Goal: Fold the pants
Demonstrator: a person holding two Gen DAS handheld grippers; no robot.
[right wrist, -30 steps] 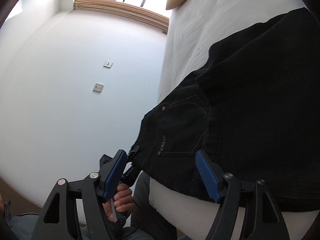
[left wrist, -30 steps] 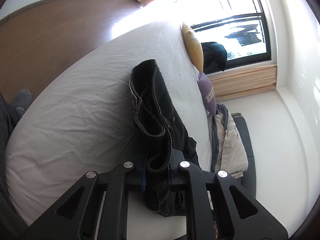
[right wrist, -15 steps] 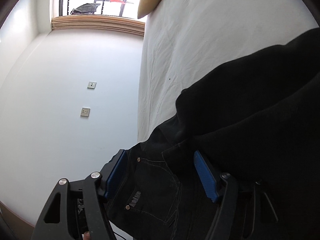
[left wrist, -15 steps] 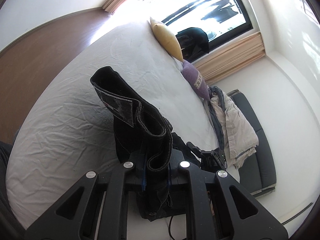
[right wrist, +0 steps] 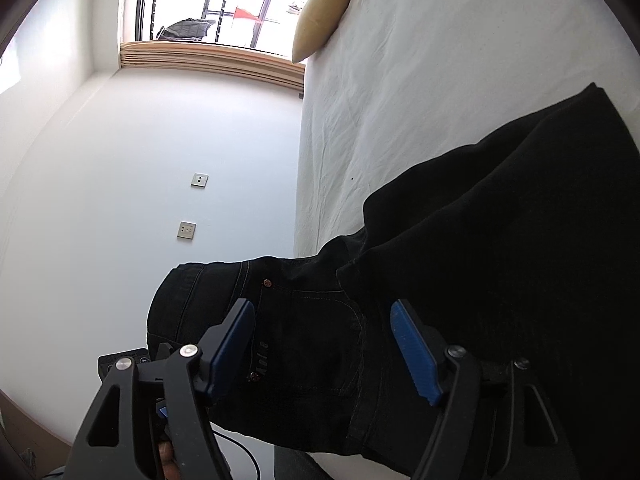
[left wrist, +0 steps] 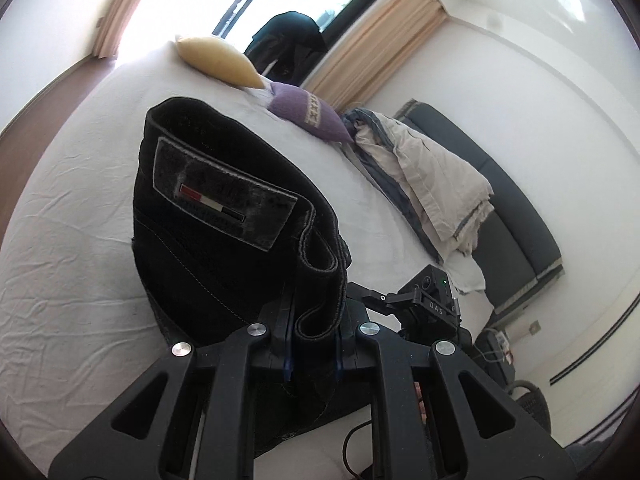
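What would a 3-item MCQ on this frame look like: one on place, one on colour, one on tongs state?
1. Where does the yellow pillow lie?
A. on the floor
B. on the bed's far end, near the window
C. on the dark sofa

2. What colour are the pants?
A. black
B. beige
C. light blue

3. How do the tongs stand?
A. both open
B. both shut on cloth
C. left tongs shut on the pants, right tongs open

Key: 1 B, it sits on the white sheet below the window. 2 A, the denim reads black in both views. 3 C, the waistband is pinched between the left pads, while the right blue pads stand apart over the pocket.
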